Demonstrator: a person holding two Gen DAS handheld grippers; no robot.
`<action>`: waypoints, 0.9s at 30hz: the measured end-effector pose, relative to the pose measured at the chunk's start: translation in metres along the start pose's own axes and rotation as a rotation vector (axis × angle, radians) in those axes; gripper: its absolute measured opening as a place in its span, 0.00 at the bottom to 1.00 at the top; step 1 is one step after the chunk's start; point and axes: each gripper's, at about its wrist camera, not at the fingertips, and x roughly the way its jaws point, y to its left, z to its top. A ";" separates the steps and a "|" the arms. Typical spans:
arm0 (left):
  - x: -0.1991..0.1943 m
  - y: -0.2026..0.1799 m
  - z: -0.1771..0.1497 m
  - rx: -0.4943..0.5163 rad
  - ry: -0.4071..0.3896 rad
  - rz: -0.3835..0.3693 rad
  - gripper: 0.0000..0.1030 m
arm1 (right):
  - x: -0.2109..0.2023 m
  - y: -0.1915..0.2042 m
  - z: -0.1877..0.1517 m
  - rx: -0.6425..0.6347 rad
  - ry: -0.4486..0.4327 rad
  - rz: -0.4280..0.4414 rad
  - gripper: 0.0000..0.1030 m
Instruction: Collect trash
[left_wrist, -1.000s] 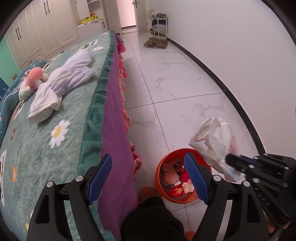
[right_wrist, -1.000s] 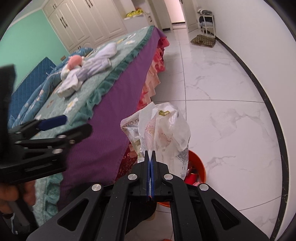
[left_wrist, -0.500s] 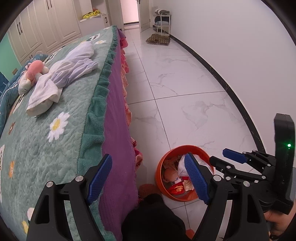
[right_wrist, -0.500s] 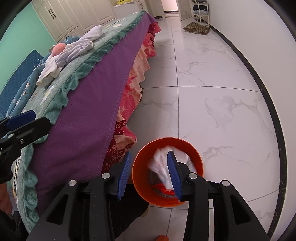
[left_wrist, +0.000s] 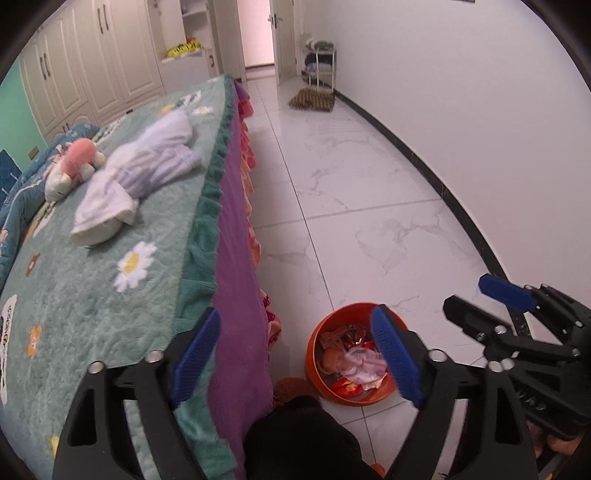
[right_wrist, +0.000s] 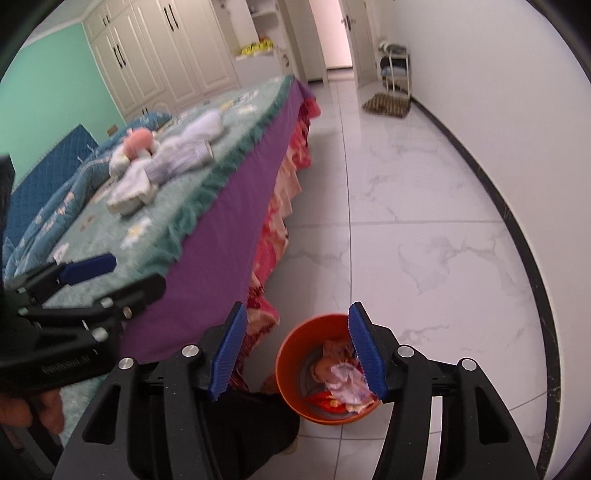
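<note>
Both fisheye views are bright and evenly lit with soft shadows, straight lines bow toward black vignetted corners, the glossy floor (left_wrist: 369, 192) shows pale glare near the doorway (right_wrist: 338, 35), and the clothes (left_wrist: 144, 166) on the bed (right_wrist: 184, 206) look motion-blurred.
</note>
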 end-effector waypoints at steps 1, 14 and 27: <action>-0.009 0.001 0.000 -0.005 -0.021 0.000 0.84 | -0.011 0.004 0.003 0.000 -0.024 0.008 0.59; -0.132 0.065 -0.042 -0.124 -0.237 0.121 0.88 | -0.108 0.097 0.008 -0.124 -0.245 0.118 0.70; -0.230 0.157 -0.134 -0.386 -0.321 0.400 0.94 | -0.139 0.240 -0.017 -0.338 -0.269 0.375 0.77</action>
